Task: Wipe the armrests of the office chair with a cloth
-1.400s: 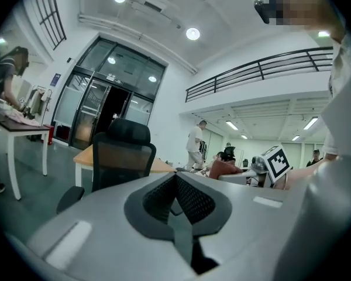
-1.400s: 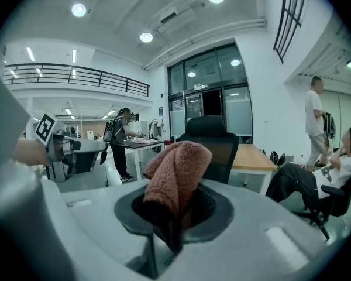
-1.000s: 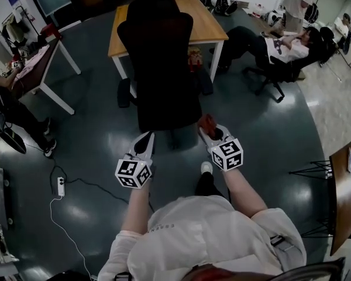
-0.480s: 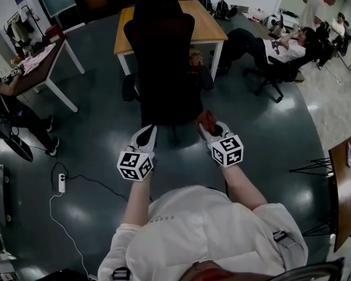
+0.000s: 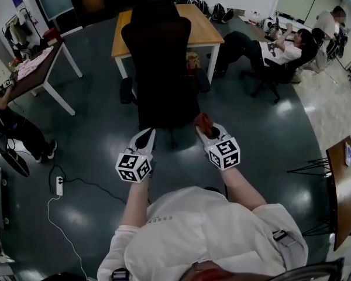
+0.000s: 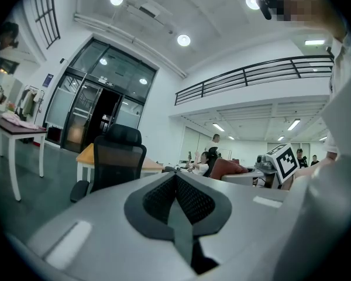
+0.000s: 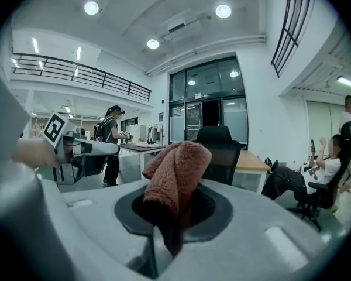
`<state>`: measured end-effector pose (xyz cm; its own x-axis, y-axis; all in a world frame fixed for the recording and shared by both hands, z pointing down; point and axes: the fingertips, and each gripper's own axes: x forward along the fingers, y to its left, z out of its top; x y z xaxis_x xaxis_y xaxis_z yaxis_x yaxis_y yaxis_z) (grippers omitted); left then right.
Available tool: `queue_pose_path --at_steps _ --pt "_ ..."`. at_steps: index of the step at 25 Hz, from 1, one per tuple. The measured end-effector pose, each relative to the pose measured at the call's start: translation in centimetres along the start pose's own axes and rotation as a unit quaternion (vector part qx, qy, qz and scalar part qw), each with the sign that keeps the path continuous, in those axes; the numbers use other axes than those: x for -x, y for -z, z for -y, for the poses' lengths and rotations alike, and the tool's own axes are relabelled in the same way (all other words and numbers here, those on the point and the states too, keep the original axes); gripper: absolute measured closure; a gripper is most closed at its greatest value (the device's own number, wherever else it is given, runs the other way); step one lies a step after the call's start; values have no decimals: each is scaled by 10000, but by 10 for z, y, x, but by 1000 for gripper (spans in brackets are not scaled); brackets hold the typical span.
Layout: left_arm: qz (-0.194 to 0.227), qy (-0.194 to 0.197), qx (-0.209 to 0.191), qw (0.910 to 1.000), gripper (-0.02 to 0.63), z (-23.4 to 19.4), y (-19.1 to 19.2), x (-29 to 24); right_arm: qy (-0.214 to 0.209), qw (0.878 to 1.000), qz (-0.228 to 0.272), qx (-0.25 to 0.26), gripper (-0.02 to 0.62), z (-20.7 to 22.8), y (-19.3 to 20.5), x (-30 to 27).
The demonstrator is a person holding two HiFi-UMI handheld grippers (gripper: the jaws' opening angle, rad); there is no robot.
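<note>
One rust cloth (image 7: 175, 168) bunched upright in clamped right gripper (image 7: 167, 224) — plain only up close; left gripper (image 6: 176, 199) closed, empty; office chair (image 5: 161, 69) just ahead

The chair (image 5: 161, 69) turns its tall back this way, screening the seat; open floor (image 5: 93, 127) runs past both armrests (image 5: 126, 91). A counter (image 5: 209, 28) stands close behind it. A power strip (image 5: 59, 186) lies on the floor at left.

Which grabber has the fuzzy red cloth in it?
The right gripper: its jaws pinch the reddish-brown cloth. The left gripper has its jaws together with nothing between them.
</note>
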<state>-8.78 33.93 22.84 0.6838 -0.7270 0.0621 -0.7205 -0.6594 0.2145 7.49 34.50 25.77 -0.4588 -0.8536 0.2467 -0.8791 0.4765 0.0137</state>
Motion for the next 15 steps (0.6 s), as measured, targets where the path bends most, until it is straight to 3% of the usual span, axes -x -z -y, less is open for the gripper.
queue_pose_path --at_steps 15 --pt "-38 -102 96 9999 589 -16 10 6 -154 9995 -58 269 543 -20 2 -10"
